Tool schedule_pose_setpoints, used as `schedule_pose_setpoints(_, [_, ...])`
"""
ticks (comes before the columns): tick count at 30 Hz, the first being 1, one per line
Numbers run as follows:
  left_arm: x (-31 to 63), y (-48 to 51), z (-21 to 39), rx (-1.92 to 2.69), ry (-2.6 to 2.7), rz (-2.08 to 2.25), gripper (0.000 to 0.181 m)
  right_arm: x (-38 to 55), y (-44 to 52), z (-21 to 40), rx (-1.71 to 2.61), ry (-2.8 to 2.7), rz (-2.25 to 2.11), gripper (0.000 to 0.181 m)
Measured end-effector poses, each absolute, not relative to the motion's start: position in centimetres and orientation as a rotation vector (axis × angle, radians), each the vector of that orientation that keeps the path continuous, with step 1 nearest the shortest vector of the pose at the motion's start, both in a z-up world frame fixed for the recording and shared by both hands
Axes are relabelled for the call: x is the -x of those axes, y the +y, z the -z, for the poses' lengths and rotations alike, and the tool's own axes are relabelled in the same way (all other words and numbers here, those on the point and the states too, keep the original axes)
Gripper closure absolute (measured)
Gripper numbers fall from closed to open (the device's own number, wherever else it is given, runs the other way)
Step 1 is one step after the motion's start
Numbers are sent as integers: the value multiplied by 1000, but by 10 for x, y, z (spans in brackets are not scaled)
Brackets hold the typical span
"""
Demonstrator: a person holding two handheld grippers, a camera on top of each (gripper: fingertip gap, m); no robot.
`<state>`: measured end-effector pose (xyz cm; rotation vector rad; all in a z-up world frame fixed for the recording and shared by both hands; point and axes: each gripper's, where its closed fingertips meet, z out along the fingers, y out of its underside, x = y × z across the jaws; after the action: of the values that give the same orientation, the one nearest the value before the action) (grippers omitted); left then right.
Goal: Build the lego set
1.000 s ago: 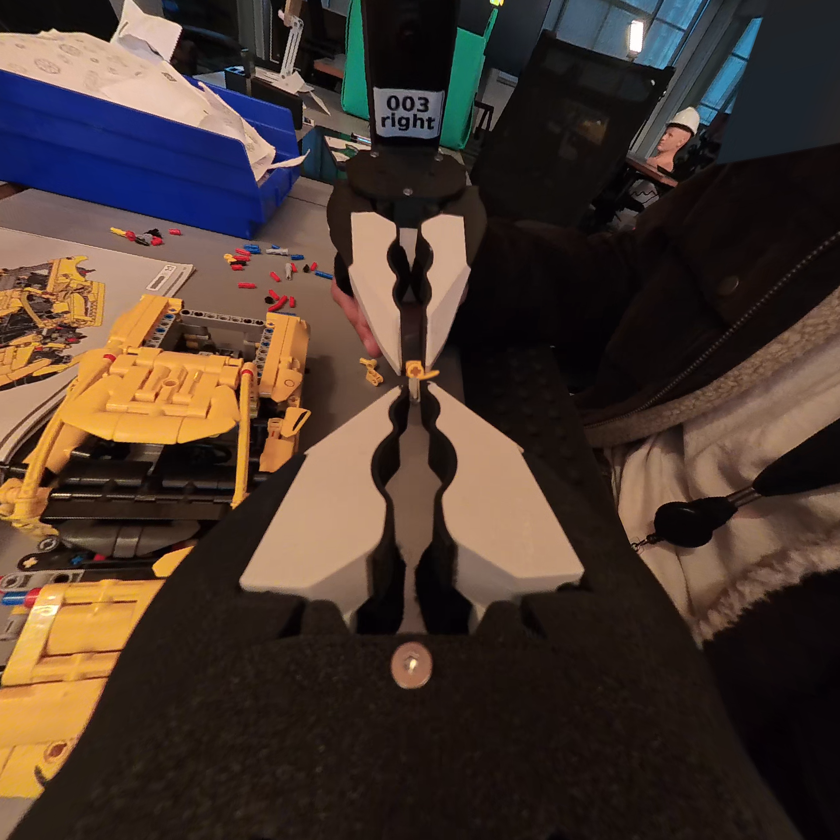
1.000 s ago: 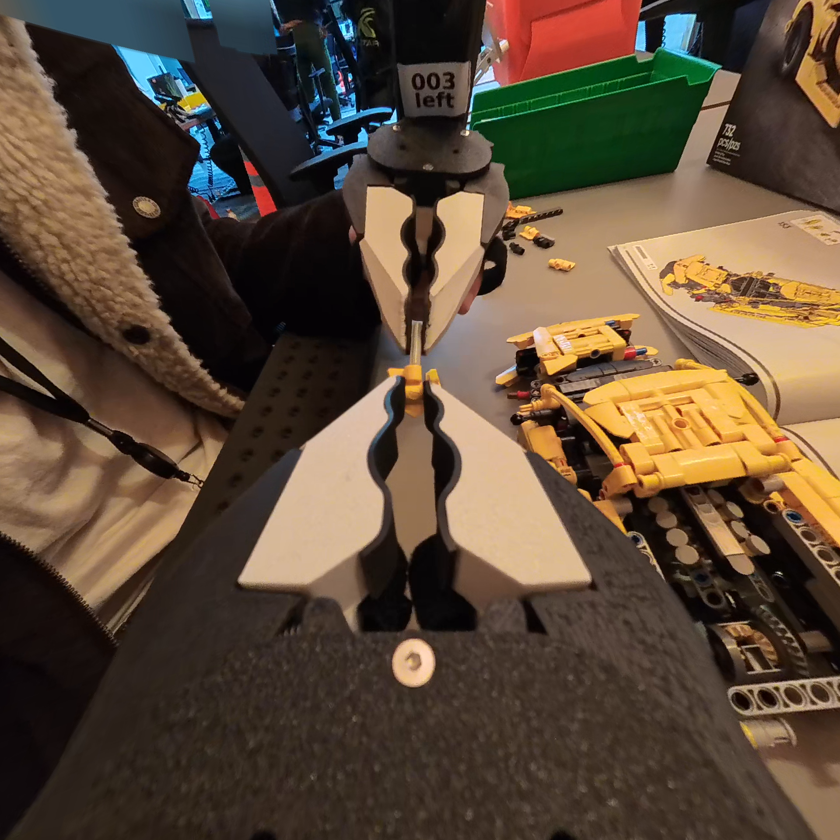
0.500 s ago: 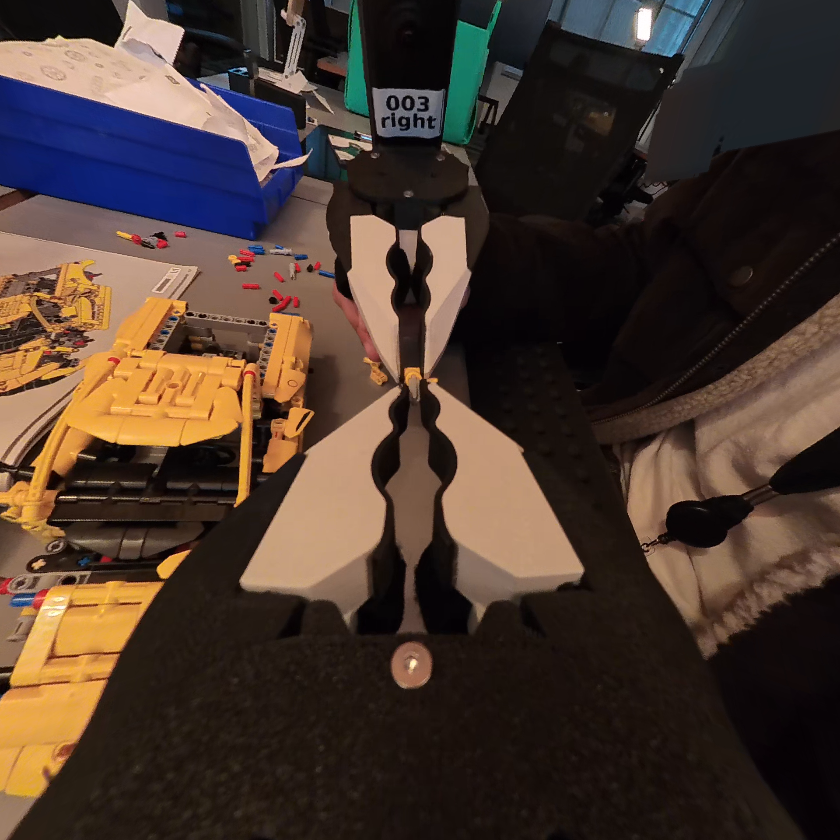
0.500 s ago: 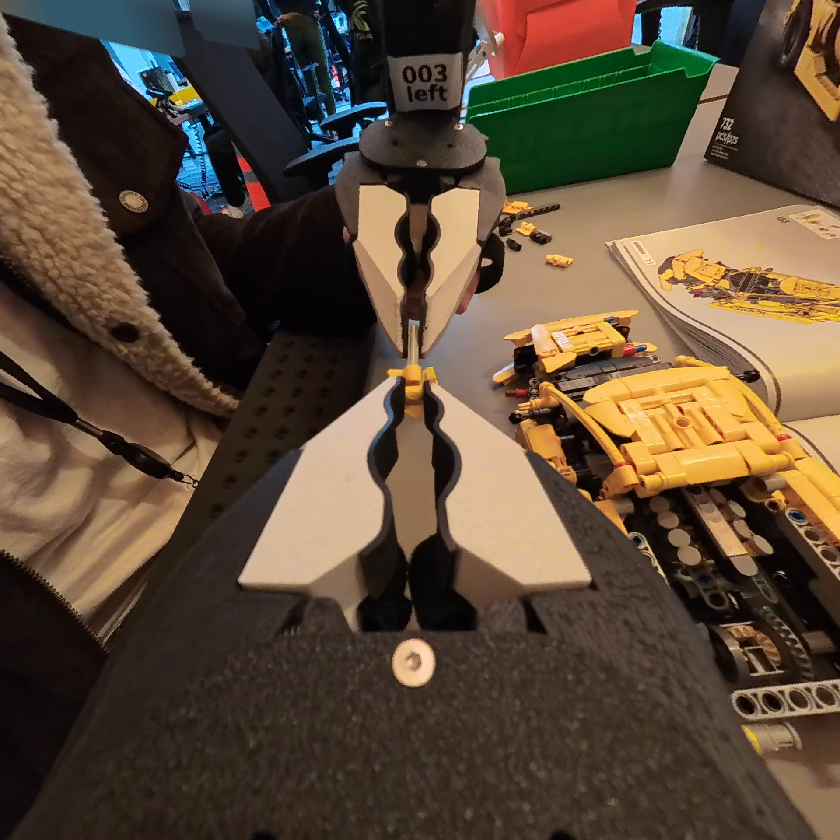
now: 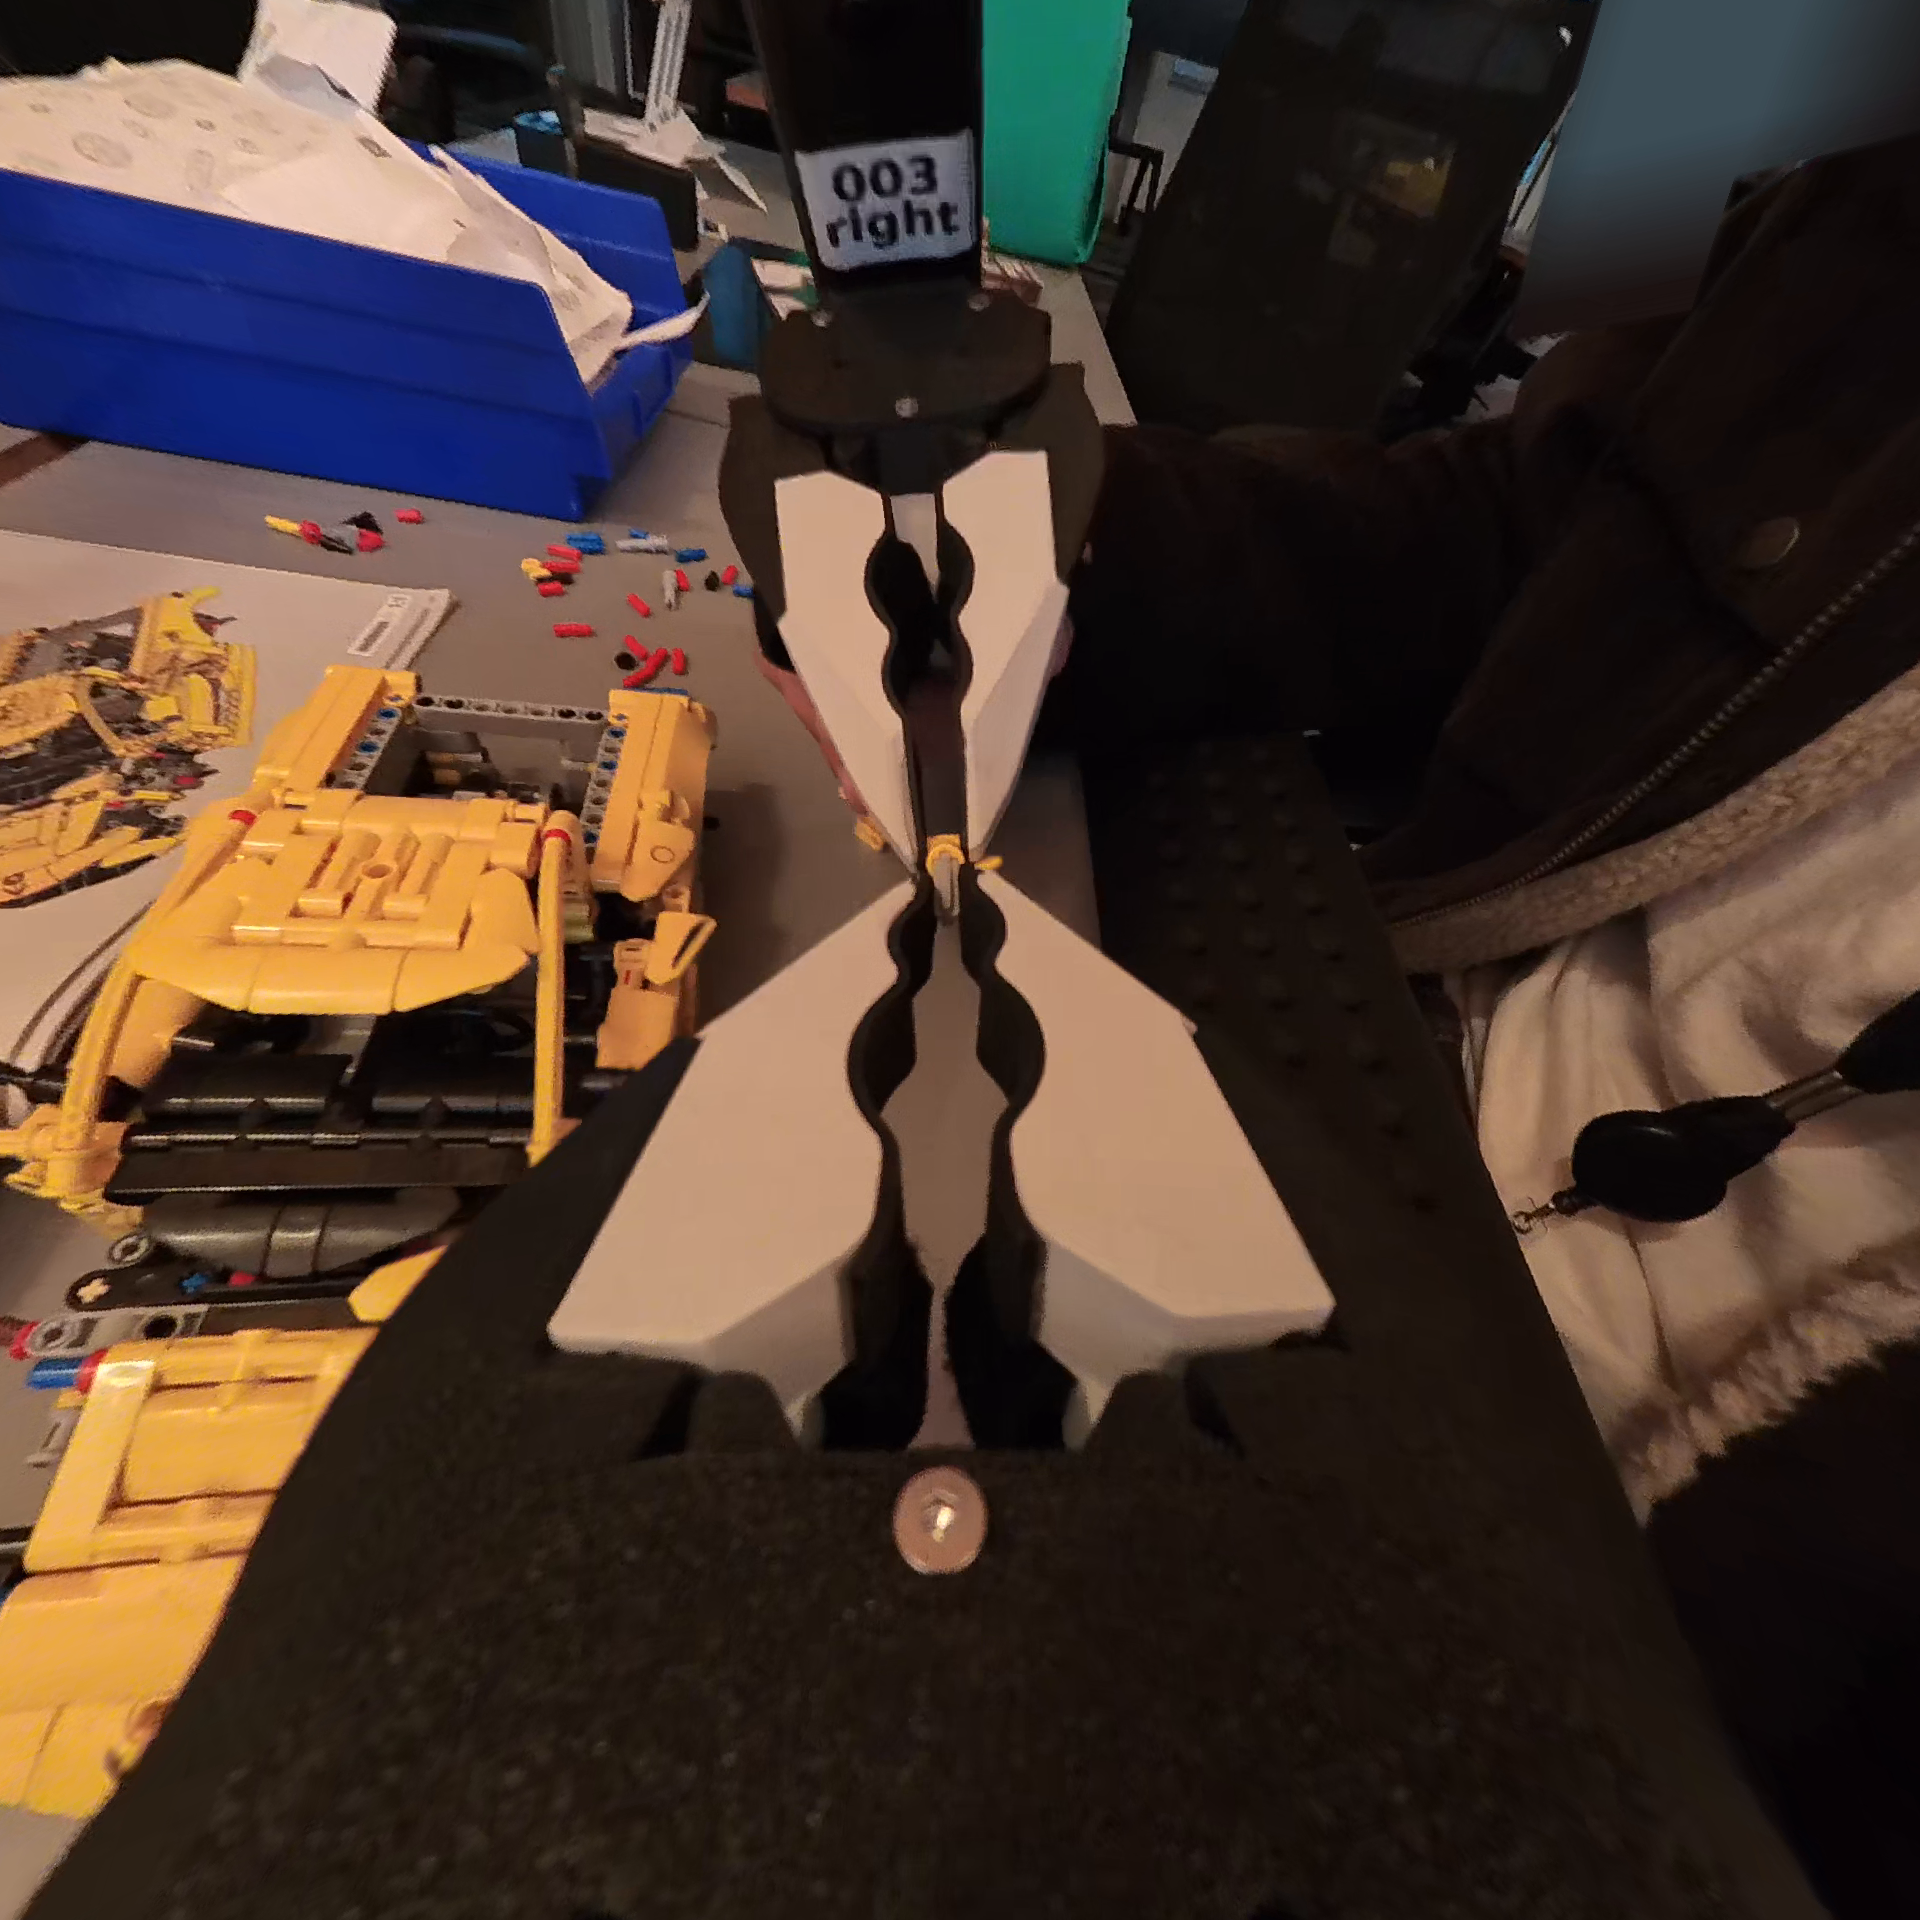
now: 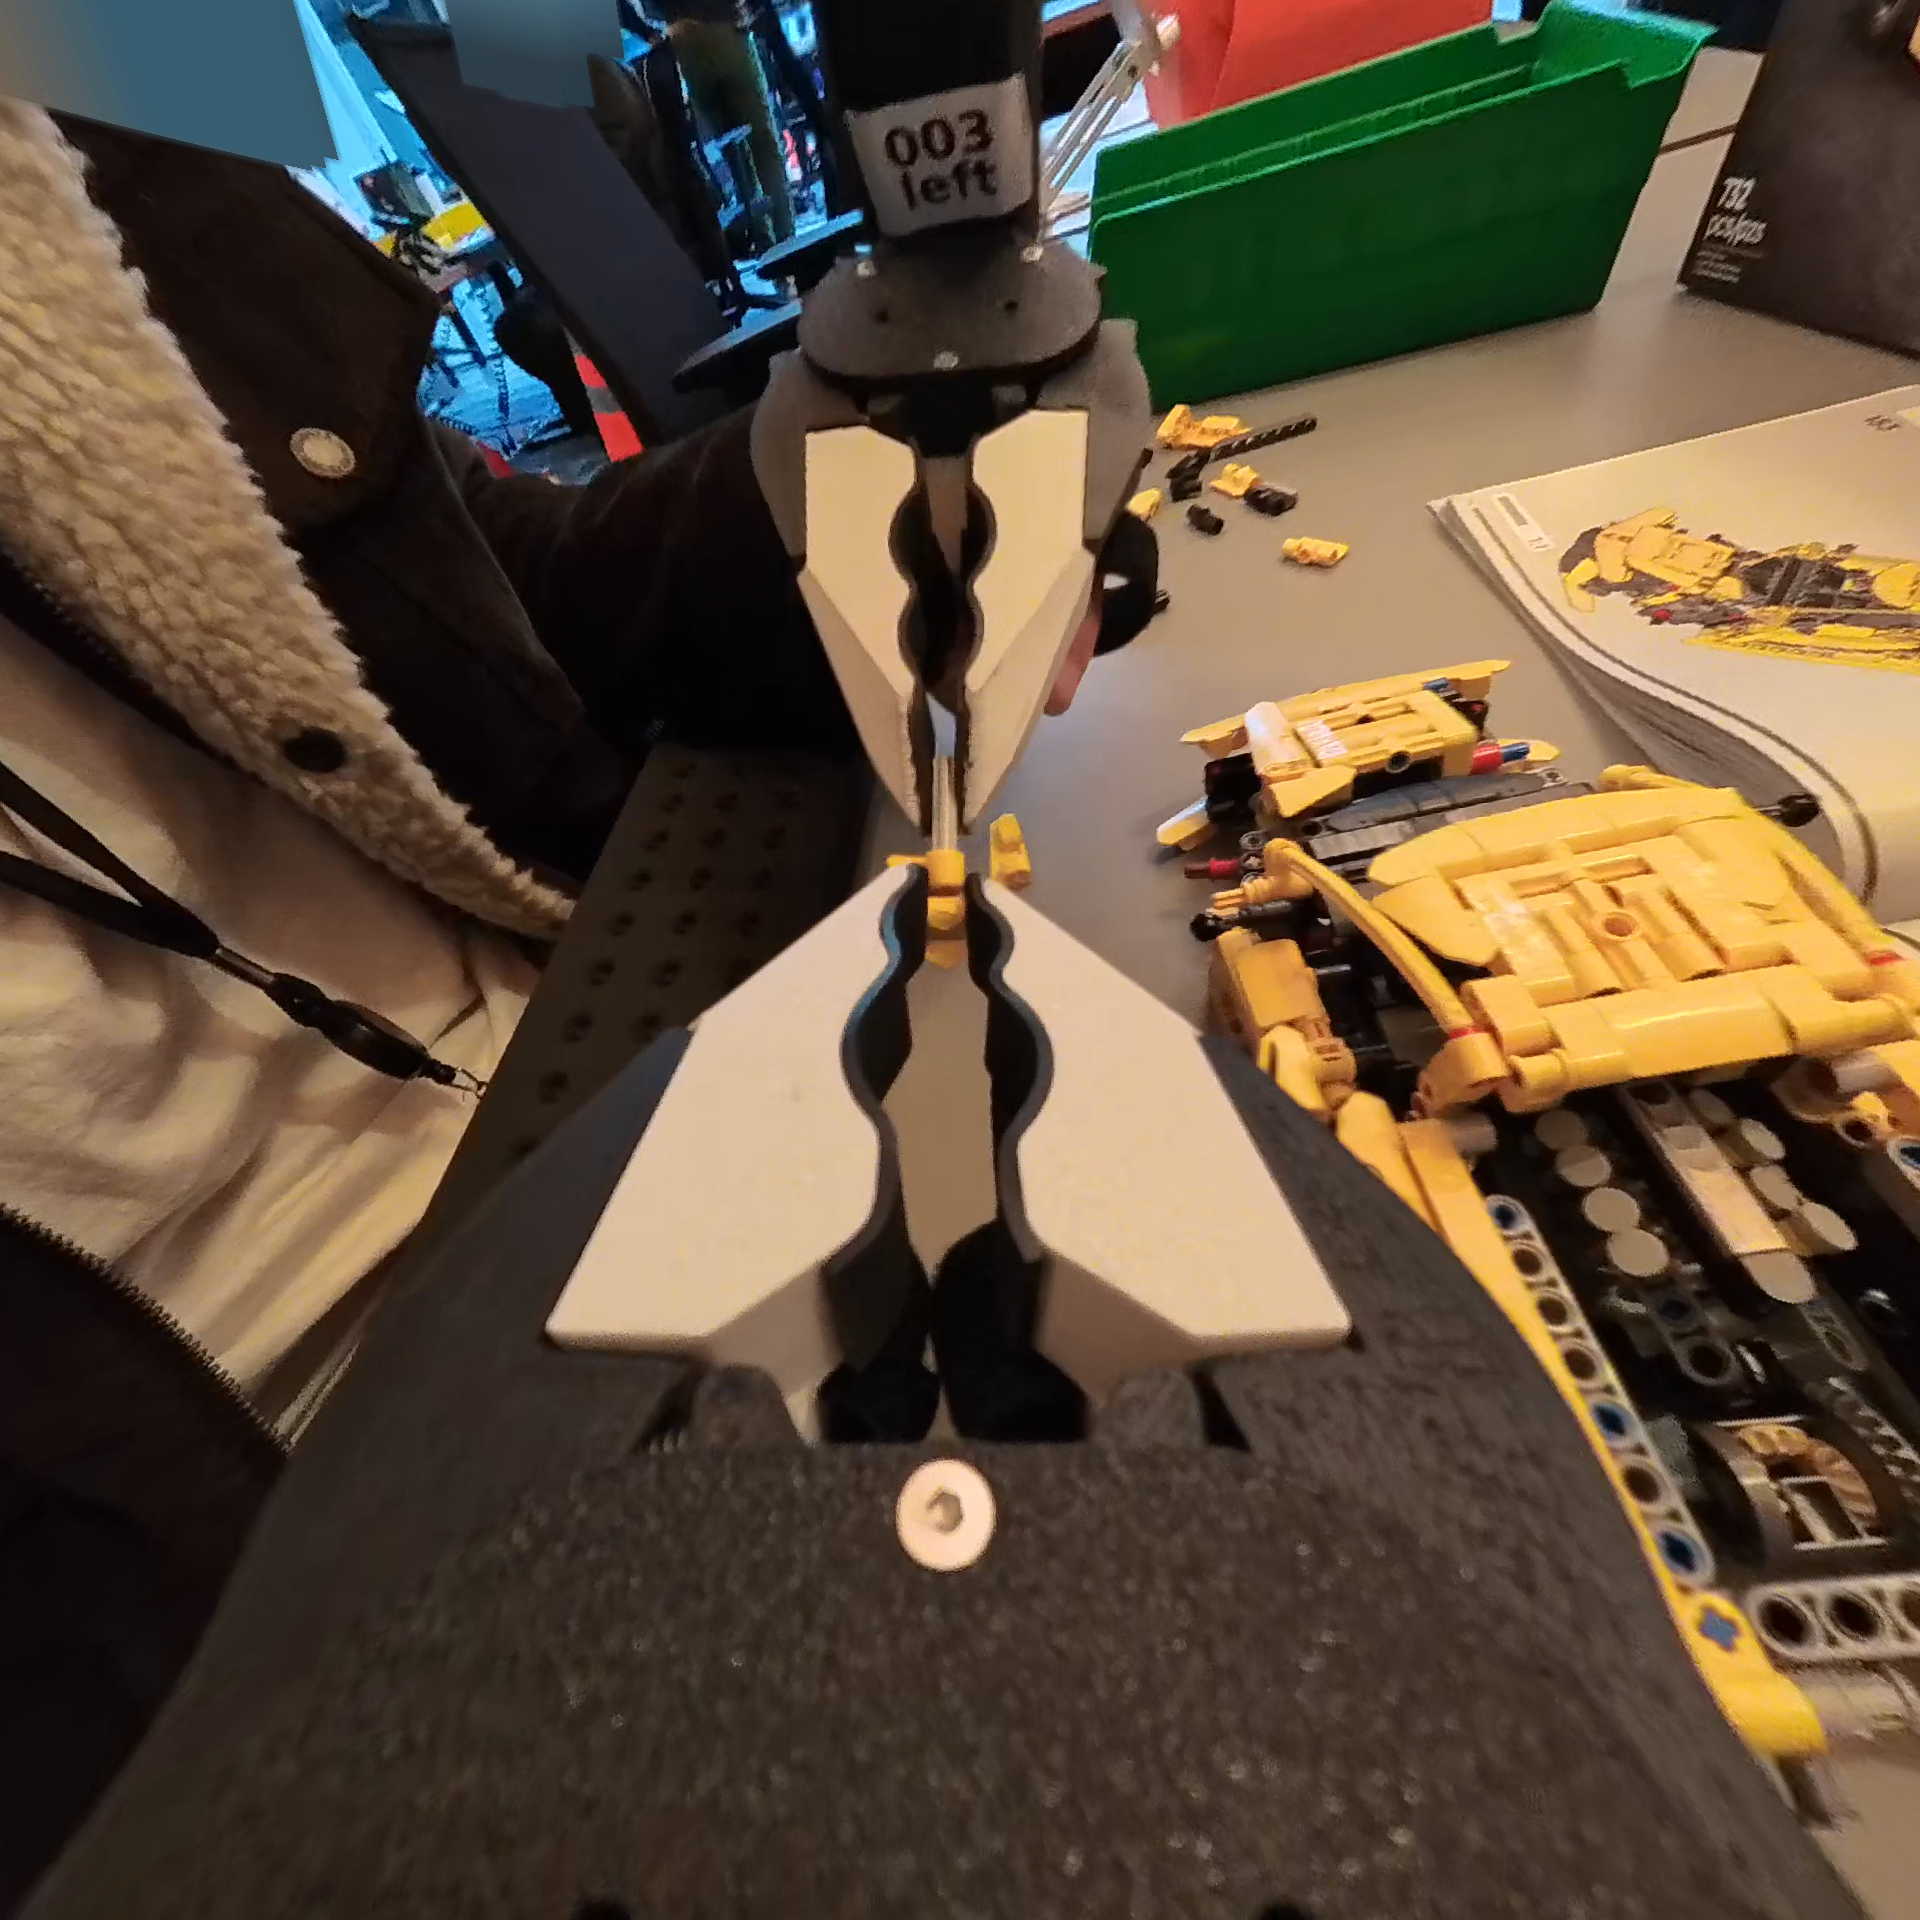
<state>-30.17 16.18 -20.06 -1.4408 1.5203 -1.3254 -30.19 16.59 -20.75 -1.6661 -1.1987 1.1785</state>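
Note:
My left gripper (image 5: 940, 891) is shut on a thin grey axle (image 5: 948, 883). My right gripper (image 6: 943, 885) is shut on a small yellow connector (image 6: 943, 906). The two grippers meet tip to tip above the table edge. In the right wrist view the left gripper (image 6: 943, 823) comes in from above, and its axle (image 6: 943, 795) has its end in the connector. In the left wrist view the right gripper (image 5: 940, 847) comes in from above with the connector (image 5: 951, 847). The partly built yellow vehicle (image 5: 364, 914) (image 6: 1610, 935) lies on the table beside them.
An instruction booklet (image 5: 104, 727) (image 6: 1714, 603) lies past the vehicle. A blue bin with papers (image 5: 312, 343), a green bin (image 6: 1351, 229) and loose small parts (image 5: 623, 592) (image 6: 1236, 488) sit farther back. A black perforated plate (image 5: 1226, 935) and a person's jacket (image 6: 260, 623) are close by. A loose yellow piece (image 6: 1008, 847) lies near the tips. The tips of both grippers are at nearly the same place.
Almost nothing: both grippers stay shut and tip to tip, with the axle still in the connector. The pair has shifted slightly over the table.

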Motion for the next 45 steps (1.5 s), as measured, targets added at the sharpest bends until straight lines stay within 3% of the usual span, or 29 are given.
schedule_pose_setpoints(13, [306,150,238,1519,1748,1182,177,308,155,246,1799,-1383,-1052,175])
schedule_pose_setpoints(23, [306,162,168,1308,1426,1404,177,300,168,176,1520,-1089,-1232,159])
schedule_pose_setpoints(34, [309,181,180,1404,1398,1309,177,248,186,240,1901,-1197,-755,166])
schedule_pose_setpoints(45, [315,206,182,1486,1293,1241,177,293,188,285,1949,-1394,-565,157])
